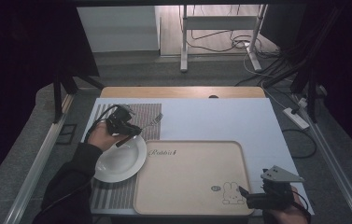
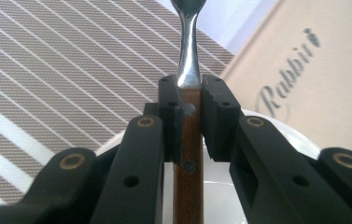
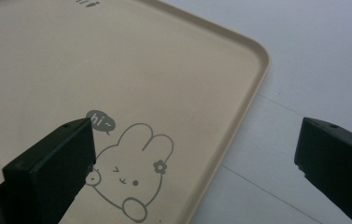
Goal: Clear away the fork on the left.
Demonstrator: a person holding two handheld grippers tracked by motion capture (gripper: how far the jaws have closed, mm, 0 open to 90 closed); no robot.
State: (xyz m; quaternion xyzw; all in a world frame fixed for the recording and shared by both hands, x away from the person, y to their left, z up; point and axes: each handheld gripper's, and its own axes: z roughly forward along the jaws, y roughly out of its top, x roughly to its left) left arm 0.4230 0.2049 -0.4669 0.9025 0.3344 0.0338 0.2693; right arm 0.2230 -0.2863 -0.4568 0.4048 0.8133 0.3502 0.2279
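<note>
A: Left tongs point(image 2: 190, 100)?
B: Clenched on a fork's point(image 2: 188, 154) wooden handle, held over the plate's point(image 1: 131, 169) rim beside the striped mat point(image 1: 142, 114).
A: Right tongs point(image 3: 194, 154)?
B: Released, jaws wide apart over the tray's point(image 3: 239, 116) rabbit corner, on the bench point(image 1: 220, 119).

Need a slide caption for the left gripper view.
Left gripper clamps a wooden-handled steel fork above a round white plate.
</note>
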